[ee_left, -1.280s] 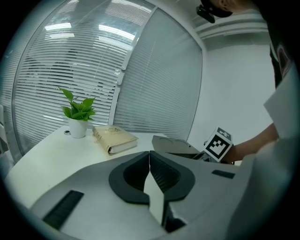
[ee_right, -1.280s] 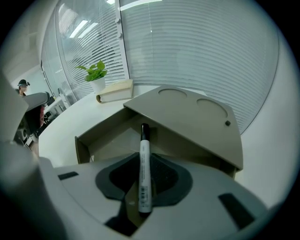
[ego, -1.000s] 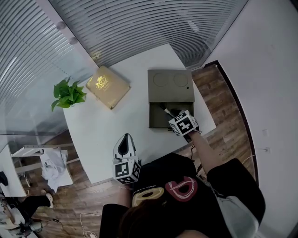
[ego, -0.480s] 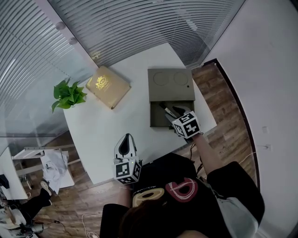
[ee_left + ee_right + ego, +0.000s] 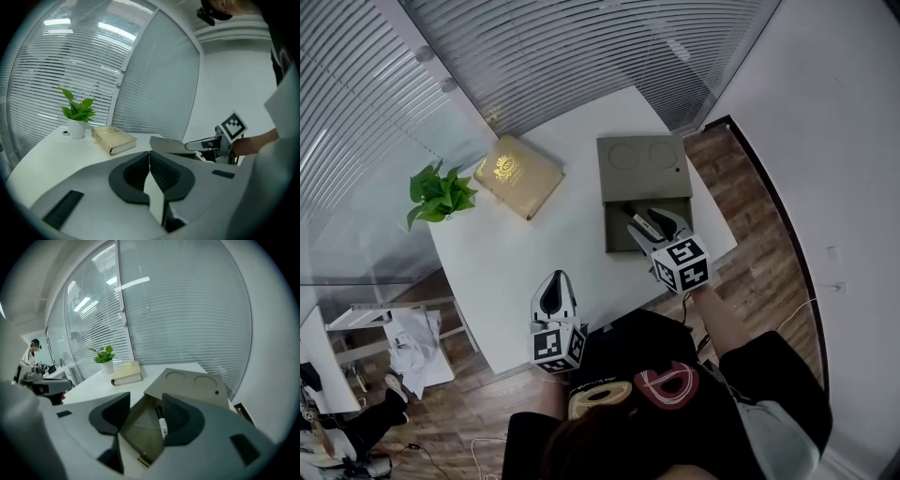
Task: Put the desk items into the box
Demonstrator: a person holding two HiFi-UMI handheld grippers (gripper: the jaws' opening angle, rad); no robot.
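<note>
An olive-grey box (image 5: 617,239) lies open on the white table (image 5: 516,253), its lid (image 5: 644,167) folded back. A black-and-white pen (image 5: 162,423) lies inside the box, also visible in the head view as the pen (image 5: 635,217). My right gripper (image 5: 146,401) hovers just above the box's near edge, jaws opening with nothing gripped between them; in the head view the right gripper (image 5: 650,226) overlaps the box. My left gripper (image 5: 553,292) rests at the table's near edge, far from the box; in its own view the left gripper (image 5: 150,157) is shut and empty.
A gold-covered book (image 5: 517,174) lies at the back left, with a small potted plant (image 5: 438,192) beside it near the table's left edge. Glass walls with blinds stand behind the table. Wooden floor lies to the right of the table.
My right gripper has drawn back from the box toward the person and its jaws have spread apart. The pen stays in the box. The left gripper has not moved.
</note>
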